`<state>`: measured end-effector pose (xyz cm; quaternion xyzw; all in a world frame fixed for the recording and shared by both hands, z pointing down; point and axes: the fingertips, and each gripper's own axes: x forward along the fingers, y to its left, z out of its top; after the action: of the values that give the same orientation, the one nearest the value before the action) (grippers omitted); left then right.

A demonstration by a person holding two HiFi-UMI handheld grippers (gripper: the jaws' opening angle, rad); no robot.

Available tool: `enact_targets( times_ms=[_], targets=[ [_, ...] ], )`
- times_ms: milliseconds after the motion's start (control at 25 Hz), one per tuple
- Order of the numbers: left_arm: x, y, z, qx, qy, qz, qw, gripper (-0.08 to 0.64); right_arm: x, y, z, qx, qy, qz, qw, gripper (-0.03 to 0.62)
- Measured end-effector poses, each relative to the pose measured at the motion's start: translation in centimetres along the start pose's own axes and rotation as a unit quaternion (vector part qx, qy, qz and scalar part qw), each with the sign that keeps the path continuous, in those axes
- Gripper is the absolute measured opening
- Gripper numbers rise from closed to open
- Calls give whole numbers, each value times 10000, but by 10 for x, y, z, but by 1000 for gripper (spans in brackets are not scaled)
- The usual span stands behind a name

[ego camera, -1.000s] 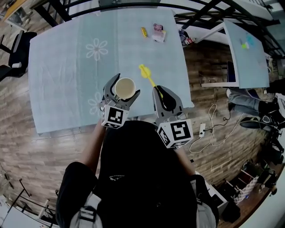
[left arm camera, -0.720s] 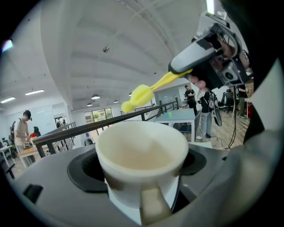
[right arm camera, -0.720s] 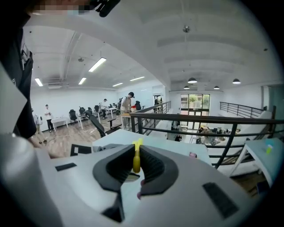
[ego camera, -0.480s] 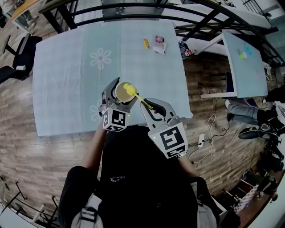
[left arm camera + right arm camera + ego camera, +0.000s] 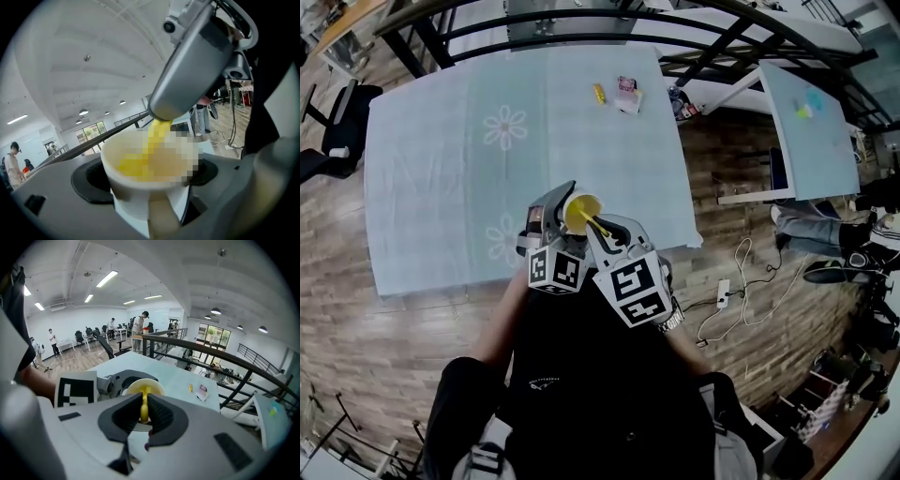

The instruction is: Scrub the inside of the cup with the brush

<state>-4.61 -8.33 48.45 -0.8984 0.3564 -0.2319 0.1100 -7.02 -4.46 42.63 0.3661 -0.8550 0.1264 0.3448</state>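
1. Scrubbing looks to be under way: the left gripper (image 5: 570, 201) clamps the cup (image 5: 140, 206), one jaw against each side of its wall.
2. The right gripper (image 5: 145, 399) pinches the yellow brush (image 5: 144, 411) by its handle between nearly closed jaws, and the bristle head sits inside the cup, just ahead of them.
3. The brush's long axis runs straight out from the right jaws, its head pointing away into the cup's mouth.
4. The next move likely calls for short twisting strokes against the inner wall.
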Motion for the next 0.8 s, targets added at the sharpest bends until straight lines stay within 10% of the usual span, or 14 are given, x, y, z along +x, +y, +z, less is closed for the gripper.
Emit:
enact_targets(
  times_ms=[800],
  targets=[
    [-5,6,-4,328,169,94,9993,430,2,1,-23,102,559,275,9980,38]
  ],
)
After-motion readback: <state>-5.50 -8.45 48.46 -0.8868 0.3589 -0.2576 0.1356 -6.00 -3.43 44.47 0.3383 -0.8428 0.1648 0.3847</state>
